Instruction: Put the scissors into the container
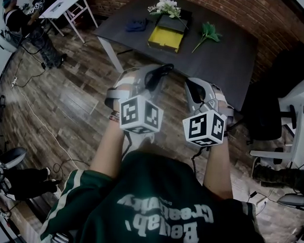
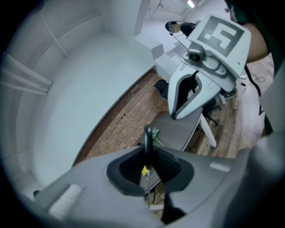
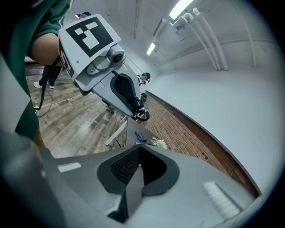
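Left tongs (image 1: 162, 70), right tongs (image 1: 189, 83) clenched, empty | scissors (image 1: 136, 25), probably, on table (image 1: 224, 51) well ahead, near container (image 1: 166, 39)

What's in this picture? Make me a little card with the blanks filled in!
Left tongs: shut on a thin dark thing, likely the scissors
Right tongs: shut, nothing in them
Table: dark, up ahead
Container: yellow, on the table
Also on the table: white flowers, green sprig, blue cloth

Dark green short-sleeved jersey (image 1: 154, 208), white sleeve stripes, white chest lettering; pale grey left gripper (image 1: 162, 70) and right gripper (image 1: 189, 85), each bearing a black-and-white marker cube.
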A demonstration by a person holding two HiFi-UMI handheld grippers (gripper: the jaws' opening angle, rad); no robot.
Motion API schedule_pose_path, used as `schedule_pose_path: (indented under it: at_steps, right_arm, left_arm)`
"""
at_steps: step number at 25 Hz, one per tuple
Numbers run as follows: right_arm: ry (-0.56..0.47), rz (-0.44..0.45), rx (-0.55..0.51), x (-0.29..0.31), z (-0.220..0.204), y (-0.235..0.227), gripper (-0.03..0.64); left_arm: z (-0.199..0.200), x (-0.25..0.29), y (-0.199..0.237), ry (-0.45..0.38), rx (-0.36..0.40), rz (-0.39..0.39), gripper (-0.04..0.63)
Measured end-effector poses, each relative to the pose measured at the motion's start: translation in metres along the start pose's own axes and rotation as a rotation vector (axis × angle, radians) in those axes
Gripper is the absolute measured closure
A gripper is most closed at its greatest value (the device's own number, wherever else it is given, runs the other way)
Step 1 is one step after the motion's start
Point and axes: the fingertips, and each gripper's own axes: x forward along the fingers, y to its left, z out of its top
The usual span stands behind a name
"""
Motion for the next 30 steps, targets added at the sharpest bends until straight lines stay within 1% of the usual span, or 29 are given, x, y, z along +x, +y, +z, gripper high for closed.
schedule_pose_path:
  at_steps: [17,30]
  right_arm:
    - [0.043,0.013,0.007,0.062,0.005,-0.024,0.611]
    - [0.084,0.021,-0.008,0.106,0.003,-0.046,0.611]
  left_arm:
    - [-0.032,0.044,0.041,-0.006,-0.010,-0.031,0.546]
    - [-0.054,0.084,0.069,-0.009,-0.037,-0.045,0.546]
